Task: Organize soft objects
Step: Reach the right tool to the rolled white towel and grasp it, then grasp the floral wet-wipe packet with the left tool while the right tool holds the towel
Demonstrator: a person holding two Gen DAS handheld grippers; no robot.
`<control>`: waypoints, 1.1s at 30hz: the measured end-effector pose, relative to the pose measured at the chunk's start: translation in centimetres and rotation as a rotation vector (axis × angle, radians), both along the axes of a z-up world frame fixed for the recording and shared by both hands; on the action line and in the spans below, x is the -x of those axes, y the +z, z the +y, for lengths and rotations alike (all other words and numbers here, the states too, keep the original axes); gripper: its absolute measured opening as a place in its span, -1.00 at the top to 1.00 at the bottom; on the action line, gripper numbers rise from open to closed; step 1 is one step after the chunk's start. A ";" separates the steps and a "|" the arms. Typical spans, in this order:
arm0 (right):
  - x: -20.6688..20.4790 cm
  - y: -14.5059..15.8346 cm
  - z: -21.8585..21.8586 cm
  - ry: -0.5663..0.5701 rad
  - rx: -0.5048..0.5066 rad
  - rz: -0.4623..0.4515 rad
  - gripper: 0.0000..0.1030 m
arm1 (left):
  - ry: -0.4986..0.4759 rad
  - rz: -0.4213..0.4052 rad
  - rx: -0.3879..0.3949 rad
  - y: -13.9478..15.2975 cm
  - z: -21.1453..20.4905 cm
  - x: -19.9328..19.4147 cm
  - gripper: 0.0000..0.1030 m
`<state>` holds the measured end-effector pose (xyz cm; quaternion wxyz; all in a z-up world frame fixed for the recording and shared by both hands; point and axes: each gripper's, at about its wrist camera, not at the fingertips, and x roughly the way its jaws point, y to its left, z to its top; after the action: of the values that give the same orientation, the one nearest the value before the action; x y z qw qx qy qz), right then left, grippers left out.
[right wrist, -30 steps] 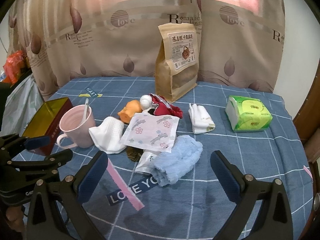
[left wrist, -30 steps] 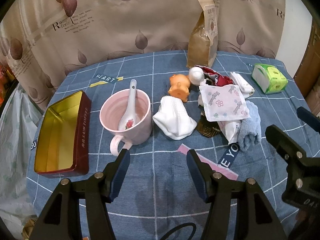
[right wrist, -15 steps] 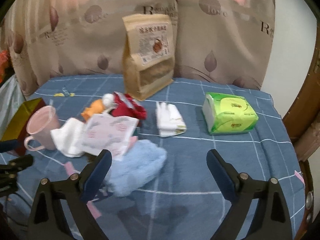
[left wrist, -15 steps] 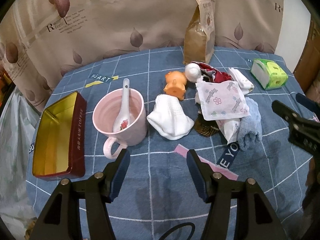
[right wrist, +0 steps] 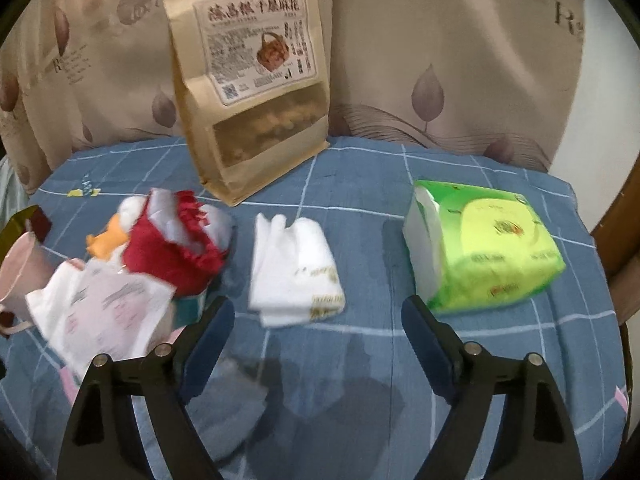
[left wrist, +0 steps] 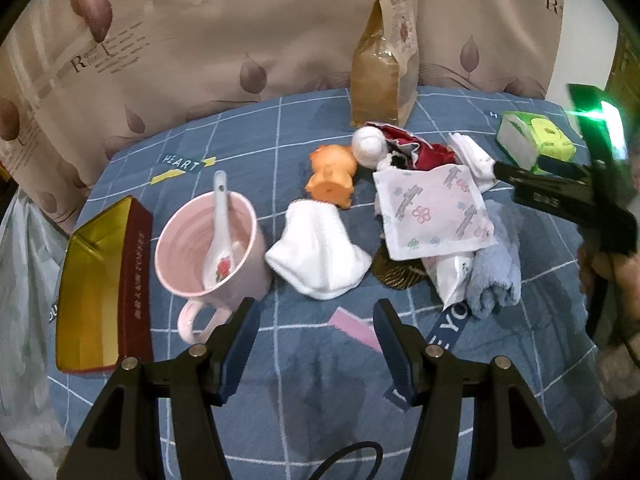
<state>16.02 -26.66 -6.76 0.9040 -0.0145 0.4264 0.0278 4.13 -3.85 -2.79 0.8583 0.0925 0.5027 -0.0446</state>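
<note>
Now, step in hand: we judge that we are bringing the right gripper (right wrist: 318,320) down on the folded white cloth (right wrist: 294,270), which lies flat on the blue checked tablecloth (right wrist: 400,368) between the red plush heap (right wrist: 176,256) and the green tissue pack (right wrist: 484,244).
Right tool: jaws apart and closing, nothing between the pads; the cloth sits just ahead of the tips.
Left tool: the left gripper (left wrist: 316,344) hangs open and empty over bare tablecloth, near the pink mug (left wrist: 208,244) and the crumpled white towel (left wrist: 318,250).
Other soft things: the patterned handkerchief (left wrist: 430,212) lies on top of the blue towel (left wrist: 496,268) and a plastic-wrapped item, with the orange toy (left wrist: 332,176) beside them.
Approach: we should straddle the near edge of the folded cloth, so both pads catch all layers.
Depth: we press the tips to the table before we shut, or only the top layer lifts.
Risk: the tablecloth may pinch up with it; the tissue pack is near the outer finger.
Place to put: possibly the open tin (left wrist: 94,284); we cannot tell.
</note>
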 end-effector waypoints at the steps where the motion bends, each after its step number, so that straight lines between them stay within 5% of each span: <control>1: -0.7 -0.4 -0.1 0.004 0.000 0.007 -0.61 | -0.006 0.001 -0.001 0.0 -0.2 -0.2 -0.17; 11: -5.3 -3.1 0.4 0.044 0.009 0.035 -0.54 | -0.059 0.034 0.024 -0.5 -3.0 -2.4 -0.17; 16: -6.3 -3.6 0.7 0.082 -0.077 0.050 0.20 | -0.082 0.052 0.062 -0.8 -3.9 -3.3 -0.18; 19: -6.1 -3.5 1.0 0.093 -0.091 0.041 0.39 | -0.095 0.064 0.087 -0.9 -4.4 -3.8 -0.19; 33: 0.6 -3.2 -2.2 -0.034 -0.054 0.017 0.52 | -0.155 0.094 0.120 -2.1 -7.0 -5.5 -0.20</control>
<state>15.38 -28.89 -9.93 0.9008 0.0173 0.4333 0.0242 9.62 -10.89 -4.90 0.8318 0.0771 0.5302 -0.1451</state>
